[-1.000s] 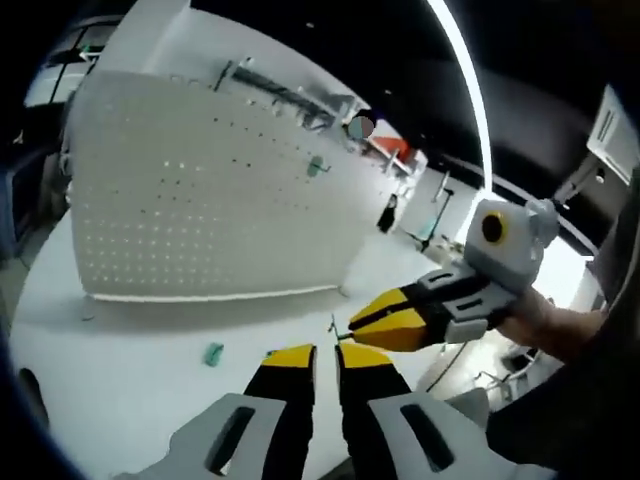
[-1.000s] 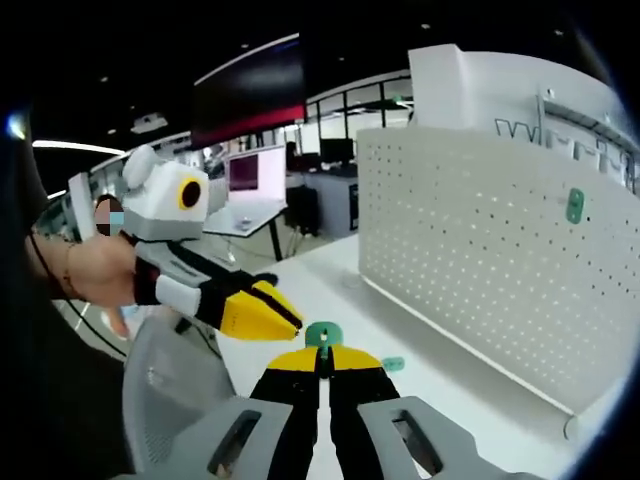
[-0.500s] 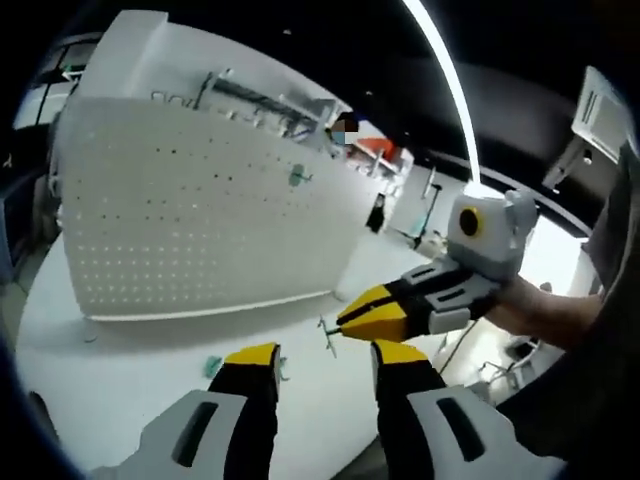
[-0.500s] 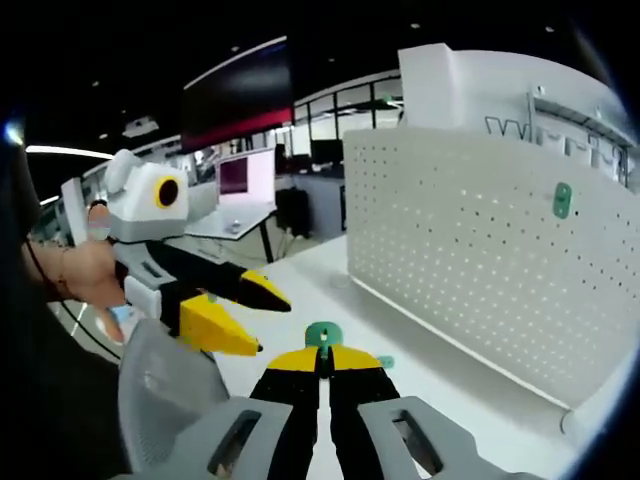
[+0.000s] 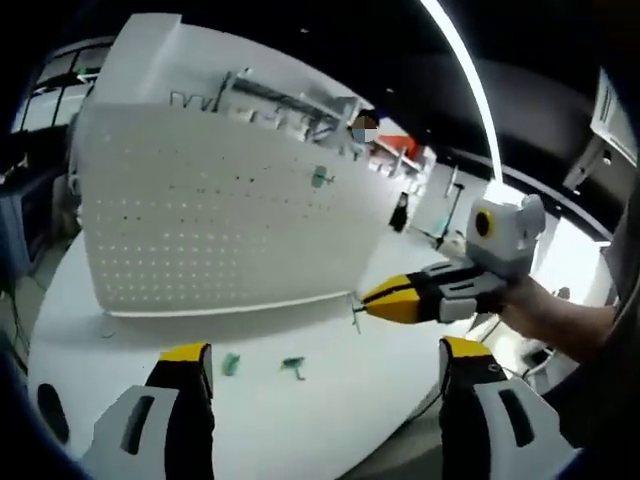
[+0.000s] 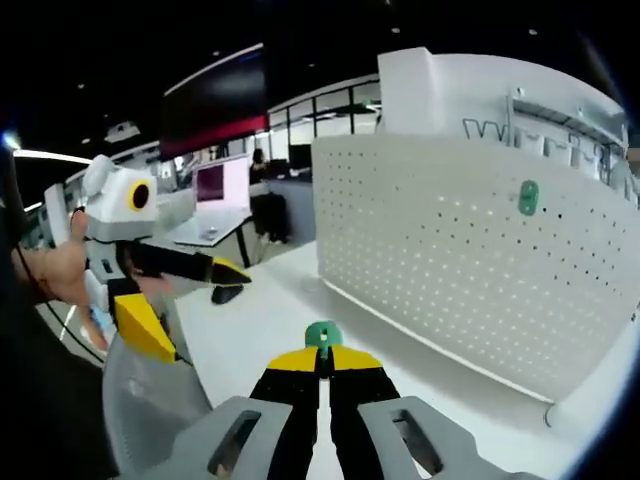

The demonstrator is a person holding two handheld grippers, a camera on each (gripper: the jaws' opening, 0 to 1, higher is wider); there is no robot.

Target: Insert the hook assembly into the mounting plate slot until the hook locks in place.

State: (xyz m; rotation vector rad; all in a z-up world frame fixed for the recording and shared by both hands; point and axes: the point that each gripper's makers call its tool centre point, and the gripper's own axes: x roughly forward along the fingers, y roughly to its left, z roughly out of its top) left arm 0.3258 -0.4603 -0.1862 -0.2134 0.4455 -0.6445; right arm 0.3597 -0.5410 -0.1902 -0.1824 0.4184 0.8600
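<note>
Hook assembly [image 6: 321, 335] sits pinched at the tips of the right gripper [image 6: 321, 356], green head toward the pegboard [image 6: 470, 270], long axis along the jaws. Left gripper [image 5: 318, 372] stands spread wide. In front of the pegboard, two small green parts [image 5: 262, 365] lie on the counter [image 5: 150, 330]. One green mounting plate [image 6: 528, 197] hangs on the pegboard.

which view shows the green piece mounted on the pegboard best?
Right gripper view: the green piece sits large and unobstructed on the white pegboard. In the left gripper view it is smaller and blurrier, high on the board's far end.
</note>
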